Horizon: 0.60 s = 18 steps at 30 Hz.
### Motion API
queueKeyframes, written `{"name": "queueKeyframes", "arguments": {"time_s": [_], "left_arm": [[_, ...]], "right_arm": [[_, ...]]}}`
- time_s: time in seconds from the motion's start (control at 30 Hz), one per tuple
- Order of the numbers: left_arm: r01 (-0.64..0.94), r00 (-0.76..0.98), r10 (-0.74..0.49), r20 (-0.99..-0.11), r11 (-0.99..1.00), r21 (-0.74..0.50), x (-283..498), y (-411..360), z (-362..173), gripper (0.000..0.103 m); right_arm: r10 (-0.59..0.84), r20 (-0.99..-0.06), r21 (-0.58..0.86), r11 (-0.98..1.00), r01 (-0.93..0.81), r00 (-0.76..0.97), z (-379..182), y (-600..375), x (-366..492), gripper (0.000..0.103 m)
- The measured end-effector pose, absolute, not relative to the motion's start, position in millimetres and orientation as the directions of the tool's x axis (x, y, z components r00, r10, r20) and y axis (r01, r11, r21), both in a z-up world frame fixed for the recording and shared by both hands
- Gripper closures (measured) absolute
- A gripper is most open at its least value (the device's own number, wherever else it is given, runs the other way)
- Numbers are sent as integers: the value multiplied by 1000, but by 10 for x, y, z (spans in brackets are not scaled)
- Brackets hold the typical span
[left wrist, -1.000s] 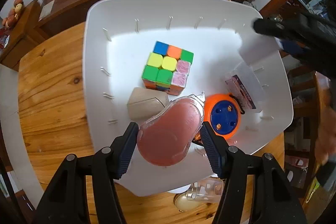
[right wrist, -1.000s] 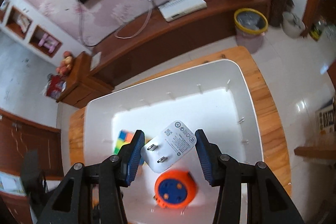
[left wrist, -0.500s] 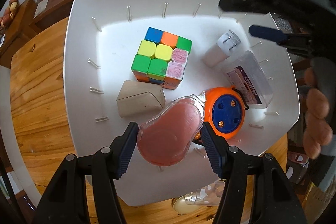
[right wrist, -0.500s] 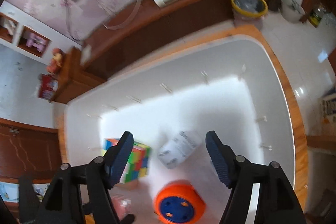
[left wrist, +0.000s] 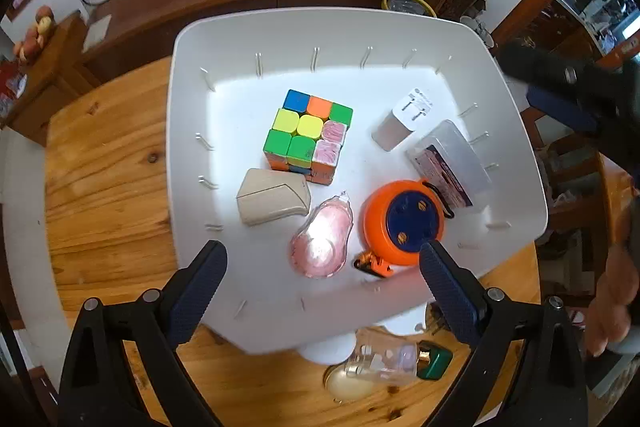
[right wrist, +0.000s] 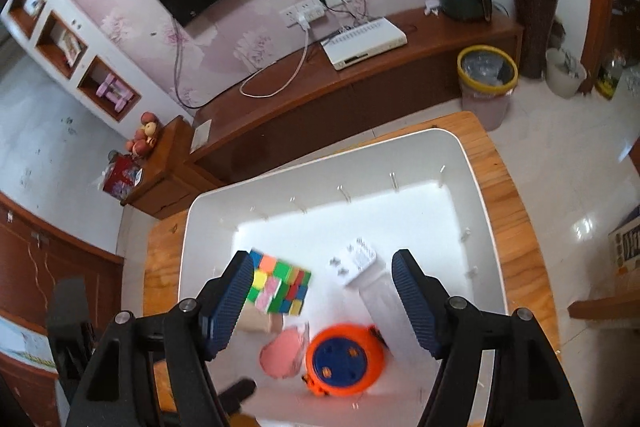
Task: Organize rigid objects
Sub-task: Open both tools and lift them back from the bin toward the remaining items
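Wooden surface [left wrist: 104, 155] carries a white plastic bin [left wrist: 516, 163] w/ small pegs along its inner walls; all the sorted items lie on the bin floor.

Largest to smallest inside: scrambled Rubik's cube [left wrist: 308, 141] near centre; orange-and-blue round reel, prob. a tape measure [left wrist: 404, 223], at the near right, its clip end toward the near wall; clear flat case w/ a dark printed insert [left wrist: 448, 163] by the right wall, just beside the reel; beige wedge-shaped block [left wrist: 274, 197] touching or nearly touching the cube's near side; white plug adapter [left wrist: 402, 119] lying on its side, prongs up, btwn cube and clear case; pink pear-shaped clear case [left wrist: 322, 241] btwn block and reel.

Left hand-held gripper [left wrist: 322, 273] hangs over the bin's near wall, jaws opening wide, nothing btwn the pads; the pink case lies free below.

Right hand-held gripper [right wrist: 322, 301] spread moderately, empty, above the bin; adapter [right wrist: 354, 261] lies loose on the bin floor beyond it; that view is blurred.

A small bottle w/ green cap [left wrist: 396, 363] lies on the surface outside the bin.
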<state>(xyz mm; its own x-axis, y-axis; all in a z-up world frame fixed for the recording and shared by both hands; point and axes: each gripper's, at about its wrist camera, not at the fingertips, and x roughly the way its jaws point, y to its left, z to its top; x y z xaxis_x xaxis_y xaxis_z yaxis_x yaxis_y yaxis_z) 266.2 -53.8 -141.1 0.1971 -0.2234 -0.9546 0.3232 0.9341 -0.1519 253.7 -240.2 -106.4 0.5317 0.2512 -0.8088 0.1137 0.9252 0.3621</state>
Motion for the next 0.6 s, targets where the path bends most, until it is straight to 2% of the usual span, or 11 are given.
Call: {"name": "queueKeyframes", "arguments": {"time_s": [0.6], "left_arm": [[302,278,-186,-942,948,-98,1713,-347,-1015,6]], "right_arm": [[150,-799,172,985,-19,582,-684,-2267,1244,31]]}}
